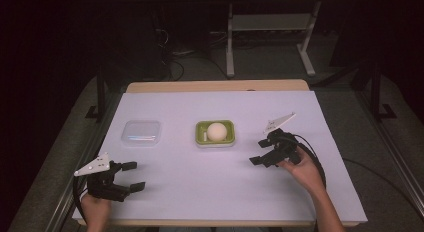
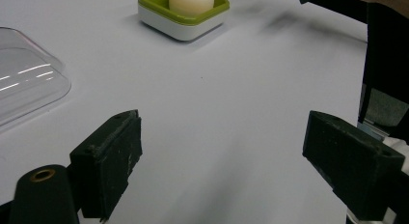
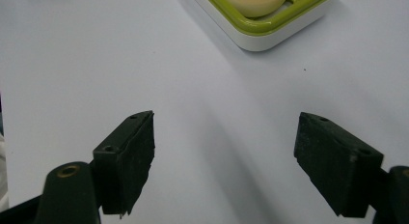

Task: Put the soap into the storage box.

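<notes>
Left gripper sat near table front-left edge, right gripper mid-right; both jaws wide apart, nothing held. Cream ball in green dish, clear lid apart to its left.

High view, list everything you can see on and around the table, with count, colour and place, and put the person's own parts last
table: one, white top with a wood edge, centre
dish: one, green inside and white outside, middle of the table
ball: one, cream, sitting in the dish
clear lid: one, transparent, on the table left of the dish, apart from it
white frame: one, white, on the floor beyond the table
left gripper: one, black with a grey plate, near left corner, jaws open, nothing between them
right gripper: one, black with a grey plate, right of the dish, jaws open, nothing between them
cables: black, trailing from each gripper
hands: two, at the near edge, one holding each gripper
</notes>
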Demonstrator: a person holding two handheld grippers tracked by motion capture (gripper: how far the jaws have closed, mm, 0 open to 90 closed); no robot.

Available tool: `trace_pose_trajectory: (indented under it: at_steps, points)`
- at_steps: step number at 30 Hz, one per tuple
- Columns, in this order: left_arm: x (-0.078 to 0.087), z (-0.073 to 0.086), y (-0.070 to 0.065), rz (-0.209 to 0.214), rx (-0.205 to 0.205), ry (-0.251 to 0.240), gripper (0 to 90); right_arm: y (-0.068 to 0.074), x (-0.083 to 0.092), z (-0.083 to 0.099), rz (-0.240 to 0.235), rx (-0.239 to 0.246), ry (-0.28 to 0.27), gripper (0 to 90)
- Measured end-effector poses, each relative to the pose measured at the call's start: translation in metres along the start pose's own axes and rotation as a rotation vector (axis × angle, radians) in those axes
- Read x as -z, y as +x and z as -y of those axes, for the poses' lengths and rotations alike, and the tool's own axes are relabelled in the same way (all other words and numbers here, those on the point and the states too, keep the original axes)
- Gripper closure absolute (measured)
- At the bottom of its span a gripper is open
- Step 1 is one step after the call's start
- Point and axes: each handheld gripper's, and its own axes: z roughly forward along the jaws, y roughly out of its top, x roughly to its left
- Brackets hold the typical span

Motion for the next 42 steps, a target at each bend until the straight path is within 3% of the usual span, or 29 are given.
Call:
trace_pose_trajectory:
  at_steps: [21,42]
  points:
    - [-0.002,-0.001,-0.002,0.001,-0.006,0.007,13.1,0.006,0.015,0.041,0.018,-0.027,-0.019,21.1]
    - [-0.003,-0.001,-0.002,0.004,-0.011,0.016,13.1,0.033,0.019,0.071,0.007,-0.003,-0.045,20.8]
